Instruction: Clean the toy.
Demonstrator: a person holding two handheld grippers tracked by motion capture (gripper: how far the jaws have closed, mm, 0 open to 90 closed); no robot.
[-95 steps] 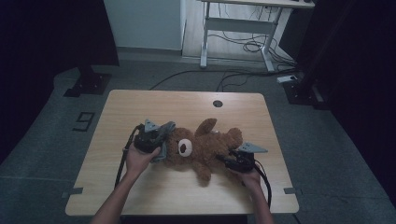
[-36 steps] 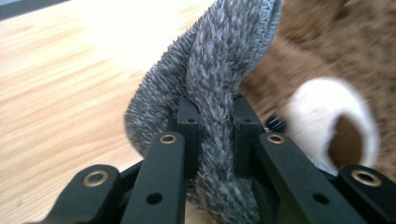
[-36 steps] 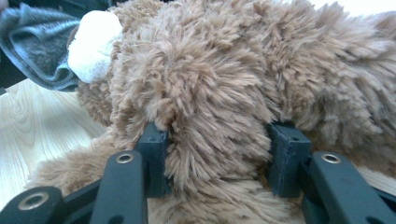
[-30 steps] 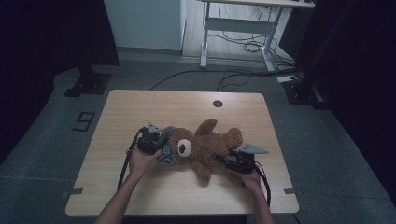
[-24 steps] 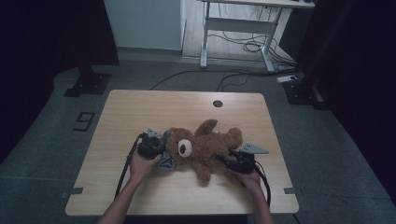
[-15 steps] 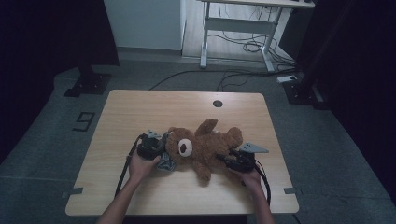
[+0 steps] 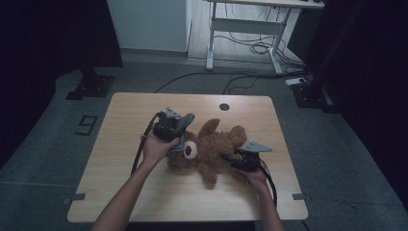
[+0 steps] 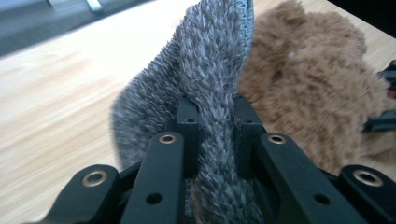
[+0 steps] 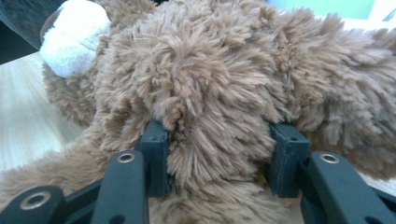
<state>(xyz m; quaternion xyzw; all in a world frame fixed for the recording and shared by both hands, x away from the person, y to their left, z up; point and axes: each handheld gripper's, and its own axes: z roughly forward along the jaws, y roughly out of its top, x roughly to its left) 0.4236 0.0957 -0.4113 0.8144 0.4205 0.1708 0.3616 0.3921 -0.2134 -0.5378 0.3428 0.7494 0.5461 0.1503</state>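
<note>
A brown teddy bear lies on its back near the middle of the wooden table, head toward the person's left. The left gripper has its jaws pressed tight on a fold of grey furry fabric by the bear's head, possibly a hat or scarf; the high view is too dim to tell. The right gripper pinches a thick tuft of the bear's body.

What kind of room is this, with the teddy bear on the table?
Probably a lab or recording studio, not a home: dark curtains on both sides, a bare wooden table on grey carpet, loose cables under a desk frame behind.
</note>
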